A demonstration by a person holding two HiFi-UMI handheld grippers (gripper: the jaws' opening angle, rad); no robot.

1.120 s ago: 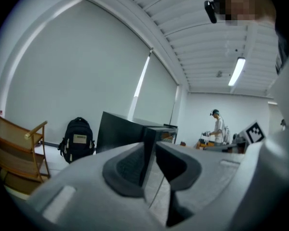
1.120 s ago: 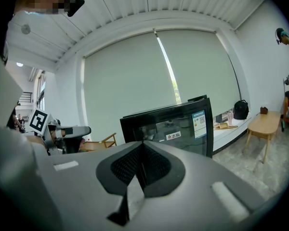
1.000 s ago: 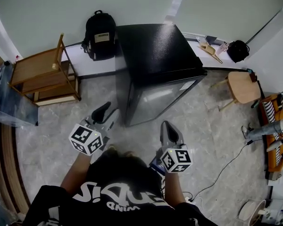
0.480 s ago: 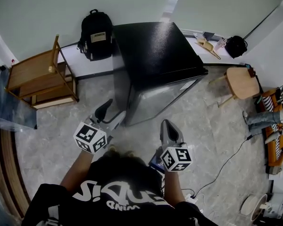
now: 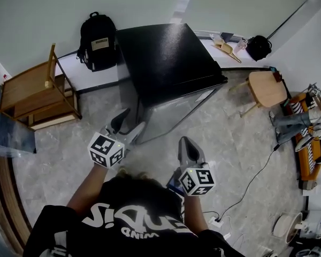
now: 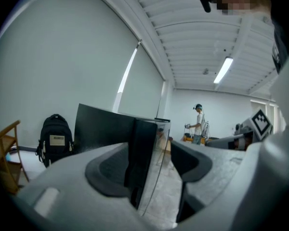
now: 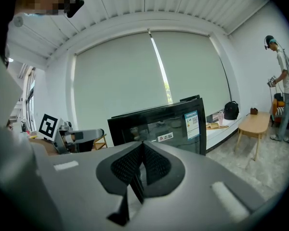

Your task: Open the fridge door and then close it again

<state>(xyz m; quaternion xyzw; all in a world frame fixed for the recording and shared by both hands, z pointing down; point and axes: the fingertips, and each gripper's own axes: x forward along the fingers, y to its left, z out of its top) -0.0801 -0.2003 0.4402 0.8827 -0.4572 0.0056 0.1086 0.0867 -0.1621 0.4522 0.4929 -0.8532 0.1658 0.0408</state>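
- My left tool (image 5: 129, 123) stands as wide open as it goes, its jaws having just been opening. It grips nothing.
- My right tool (image 5: 187, 143) has its jaws pressed together and empty. It hangs off to the right, farther back from the fridge than the left tool.
- The black fridge (image 5: 166, 58) stands on the floor just ahead of both tools. Its glass door (image 5: 174, 114) faces me and looks closed.
- The door's left edge (image 6: 143, 158) lies straight ahead of the left tool and shows in the gap between its jaws. The pads do not press on it.
- That edge runs up and down.
- I judge the left tool the nearer one. It should ease forward until the jaws sit on either side of the edge, then close and pull.
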